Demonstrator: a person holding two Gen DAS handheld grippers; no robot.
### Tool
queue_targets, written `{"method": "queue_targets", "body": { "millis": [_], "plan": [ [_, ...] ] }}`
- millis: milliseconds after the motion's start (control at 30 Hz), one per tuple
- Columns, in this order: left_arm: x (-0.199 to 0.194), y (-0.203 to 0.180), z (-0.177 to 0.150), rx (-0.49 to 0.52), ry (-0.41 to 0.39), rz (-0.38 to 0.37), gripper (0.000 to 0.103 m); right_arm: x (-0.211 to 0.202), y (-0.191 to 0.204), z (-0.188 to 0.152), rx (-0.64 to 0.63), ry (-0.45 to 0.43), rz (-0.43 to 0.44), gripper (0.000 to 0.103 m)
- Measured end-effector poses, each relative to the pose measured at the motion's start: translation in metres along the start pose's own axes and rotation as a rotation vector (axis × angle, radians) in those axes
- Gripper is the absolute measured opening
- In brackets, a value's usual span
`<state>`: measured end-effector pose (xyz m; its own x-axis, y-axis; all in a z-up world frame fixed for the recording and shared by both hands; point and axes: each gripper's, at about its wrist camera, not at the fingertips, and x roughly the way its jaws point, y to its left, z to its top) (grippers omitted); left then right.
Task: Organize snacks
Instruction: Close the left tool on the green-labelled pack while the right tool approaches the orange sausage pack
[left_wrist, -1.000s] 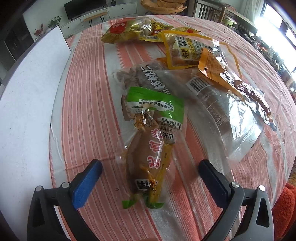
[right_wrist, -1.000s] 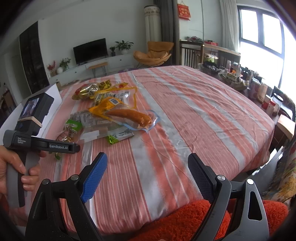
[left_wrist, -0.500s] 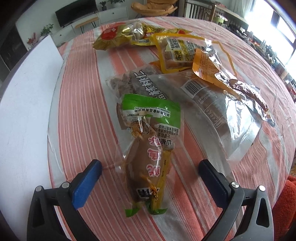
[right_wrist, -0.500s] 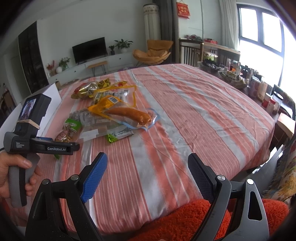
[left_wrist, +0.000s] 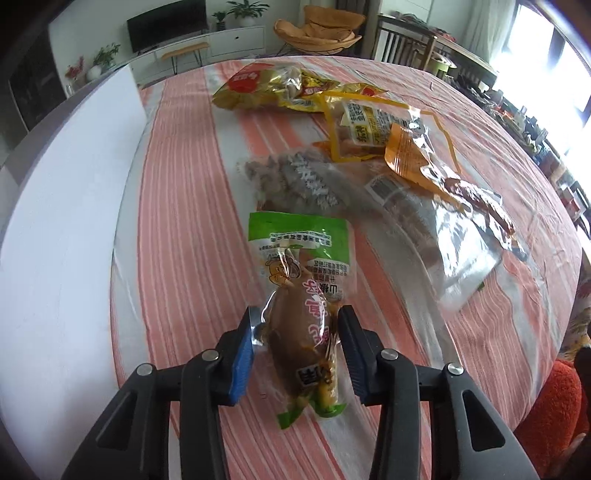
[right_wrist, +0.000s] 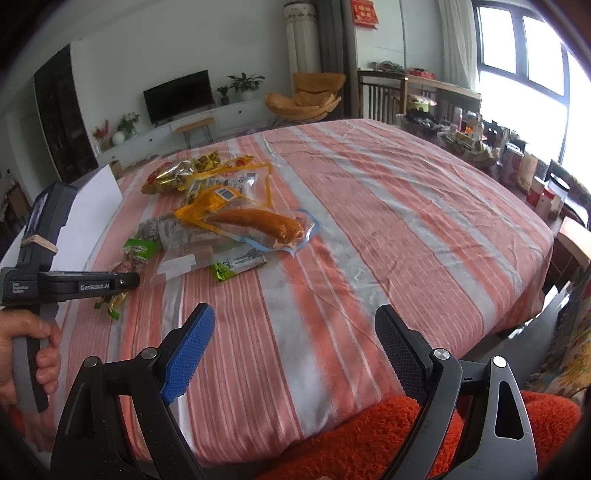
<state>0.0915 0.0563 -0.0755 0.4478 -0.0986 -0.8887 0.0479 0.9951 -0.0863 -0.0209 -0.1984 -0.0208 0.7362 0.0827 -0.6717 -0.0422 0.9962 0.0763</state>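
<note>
The tablecloth (left_wrist: 177, 206) is striped in salmon pink, white and grey. A green top and a brown filling with red lettering are seen on the clear snack pack (left_wrist: 301, 295). Blue pads (left_wrist: 242, 350) are carried on black gripper arms. A yellow and red bag (left_wrist: 266, 86), an orange-edged pouch (left_wrist: 373, 125) and a white board (left_wrist: 62, 206) are shown.

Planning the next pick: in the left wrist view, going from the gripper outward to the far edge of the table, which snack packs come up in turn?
left gripper, jaws closing around the green-topped snack pack → grey printed pack → yellow-bordered clear pack → gold and red bag.
</note>
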Motion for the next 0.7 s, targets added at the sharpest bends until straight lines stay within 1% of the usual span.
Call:
{"method": "queue_targets", "body": {
  "millis": [133, 167, 233, 267, 300, 367, 433, 467, 500, 600, 700],
  "plan": [
    [-0.01, -0.005, -0.021, 0.005, 0.004, -0.006, 0.043, 0.001, -0.002, 0.0, 0.005, 0.003, 0.003, 0.091],
    [-0.011, -0.006, -0.023, 0.009, 0.004, -0.007, 0.046, 0.001, -0.001, 0.0, 0.004, 0.004, 0.003, 0.091],
    [-0.01, -0.007, -0.024, 0.024, 0.005, -0.022, 0.06, 0.002, 0.0, 0.0, 0.002, 0.01, 0.003, 0.091],
    [-0.008, -0.009, -0.024, 0.032, 0.009, -0.023, 0.074, 0.002, 0.0, 0.0, 0.0, 0.013, 0.003, 0.091],
    [-0.006, -0.01, -0.026, 0.037, 0.015, -0.011, 0.085, 0.003, 0.001, 0.001, -0.003, 0.014, 0.002, 0.091],
    [-0.003, -0.016, -0.029, 0.059, 0.004, 0.01, 0.089, 0.002, 0.002, 0.0, -0.008, 0.011, -0.002, 0.091],
    [-0.001, -0.022, -0.032, 0.101, -0.003, 0.032, 0.094, 0.001, 0.002, 0.0, -0.007, 0.006, -0.005, 0.091],
    [-0.001, -0.023, -0.033, 0.105, -0.007, 0.027, 0.098, 0.001, 0.001, 0.0, -0.005, 0.005, -0.006, 0.091],
    [0.0, -0.023, -0.034, 0.104, -0.009, 0.025, 0.1, 0.001, 0.0, 0.0, -0.001, 0.006, -0.005, 0.091],
    [-0.001, -0.02, -0.037, 0.105, -0.015, 0.025, 0.103, 0.003, -0.001, 0.0, 0.007, 0.012, -0.003, 0.091],
    [0.0, -0.02, -0.038, 0.114, -0.024, 0.021, 0.103, 0.003, 0.0, 0.001, 0.001, 0.015, -0.004, 0.091]
  ]
}}
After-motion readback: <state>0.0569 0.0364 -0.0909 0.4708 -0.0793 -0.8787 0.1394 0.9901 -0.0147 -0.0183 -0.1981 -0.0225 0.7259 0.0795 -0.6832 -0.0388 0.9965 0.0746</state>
